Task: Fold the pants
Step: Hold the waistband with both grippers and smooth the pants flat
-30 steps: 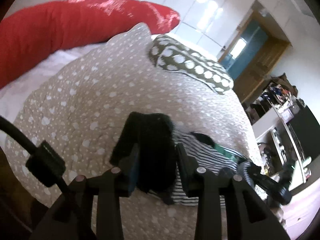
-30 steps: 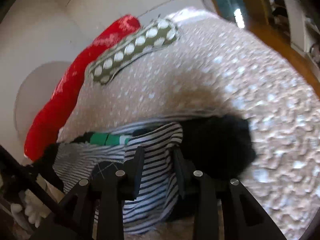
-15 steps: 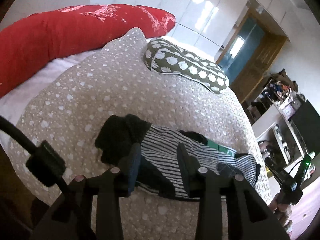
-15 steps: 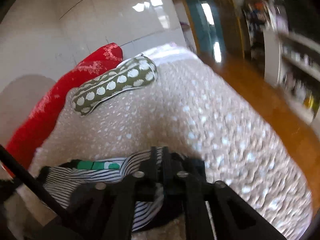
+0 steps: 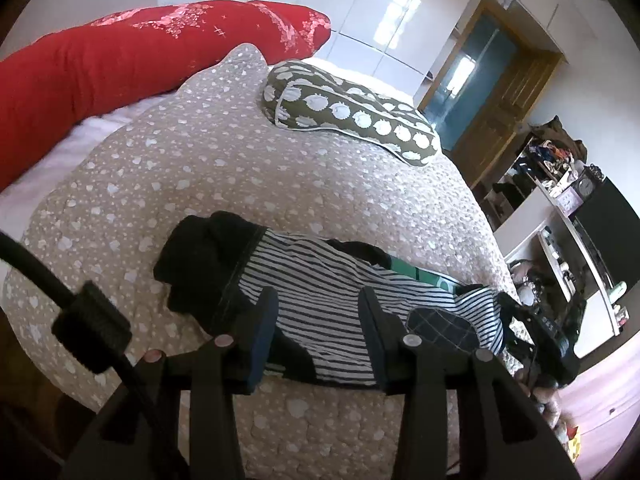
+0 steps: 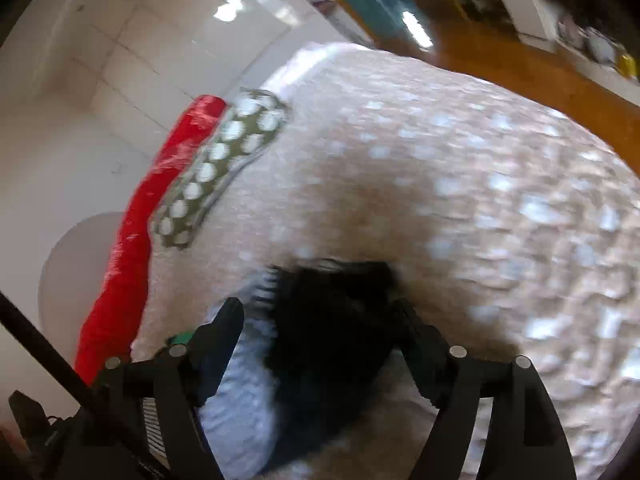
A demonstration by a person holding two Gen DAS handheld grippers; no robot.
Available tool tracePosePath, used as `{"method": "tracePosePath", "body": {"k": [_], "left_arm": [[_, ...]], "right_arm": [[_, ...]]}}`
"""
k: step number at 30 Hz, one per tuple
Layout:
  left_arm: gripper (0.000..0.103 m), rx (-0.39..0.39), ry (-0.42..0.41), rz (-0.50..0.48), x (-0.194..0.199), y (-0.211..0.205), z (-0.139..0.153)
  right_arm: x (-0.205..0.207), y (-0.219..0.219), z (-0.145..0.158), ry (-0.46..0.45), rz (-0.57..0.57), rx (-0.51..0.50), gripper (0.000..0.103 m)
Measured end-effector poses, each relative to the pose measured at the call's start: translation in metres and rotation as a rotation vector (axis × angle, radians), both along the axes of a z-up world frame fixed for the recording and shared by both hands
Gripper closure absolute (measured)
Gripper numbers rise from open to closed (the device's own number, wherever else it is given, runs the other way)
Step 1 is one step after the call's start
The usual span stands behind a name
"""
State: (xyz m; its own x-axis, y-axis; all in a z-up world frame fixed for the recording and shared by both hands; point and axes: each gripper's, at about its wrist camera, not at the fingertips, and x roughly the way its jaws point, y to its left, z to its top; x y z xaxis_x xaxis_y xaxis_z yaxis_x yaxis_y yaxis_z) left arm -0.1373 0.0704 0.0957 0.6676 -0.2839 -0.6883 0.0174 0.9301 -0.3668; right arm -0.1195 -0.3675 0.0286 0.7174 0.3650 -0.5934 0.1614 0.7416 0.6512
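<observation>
The black-and-white striped pants point(image 5: 320, 276), with black ends and a green label, lie in a folded strip on the dotted beige quilt point(image 5: 200, 168). My left gripper point(image 5: 318, 312) hovers over the strip's near edge. Its jaws are opening, with striped cloth lying under the gap and neither pad pressing on it. In the blurred right wrist view, my right gripper point(image 6: 320, 328) is opening wide over the pants' black end point(image 6: 332, 320). That cloth sits loose between the fingers, and a pale striped part point(image 6: 240, 400) shows beside the left finger.
A long red pillow point(image 5: 120, 60) and an olive dotted pillow point(image 5: 352, 116) lie at the far side of the bed. A wooden door point(image 5: 480, 92), cluttered shelves point(image 5: 552, 168) and a wood floor point(image 6: 520, 60) are to the right, past the bed's edge.
The left gripper let go of the black end and drew back, so the pants lie flat and folded. The right gripper, earlier shut on striped cloth, has rolled and spread its jaws wide.
</observation>
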Motion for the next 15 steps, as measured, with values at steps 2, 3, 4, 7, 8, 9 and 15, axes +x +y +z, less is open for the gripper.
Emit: {"method": "tracePosePath", "body": {"k": [2, 3, 4, 7, 8, 9, 15], "left_arm": [[0.063, 0.009, 0.004, 0.01, 0.001, -0.001, 0.0], [0.063, 0.01, 0.006, 0.02, 0.001, 0.0, 0.001], [0.063, 0.009, 0.004, 0.026, 0.001, 0.001, 0.001], [0.063, 0.024, -0.002, 0.046, 0.002, 0.005, 0.002], [0.063, 0.023, -0.001, 0.051, 0.004, 0.006, 0.001], [0.063, 0.022, 0.0, 0.056, 0.005, 0.007, -0.001], [0.062, 0.007, 0.044, 0.068, 0.013, 0.007, -0.017]], "right_arm": [[0.016, 0.02, -0.002, 0.06, 0.108, -0.019, 0.085], [0.021, 0.025, -0.003, 0.09, 0.133, -0.034, 0.084], [0.021, 0.025, 0.002, 0.082, 0.114, -0.058, 0.085], [0.01, 0.01, 0.028, 0.008, 0.039, -0.091, 0.085], [0.007, 0.003, 0.035, -0.006, 0.015, -0.104, 0.085], [0.005, -0.001, 0.039, -0.013, -0.005, -0.127, 0.085], [0.003, -0.027, 0.018, 0.11, -0.074, -0.219, 0.058]]}}
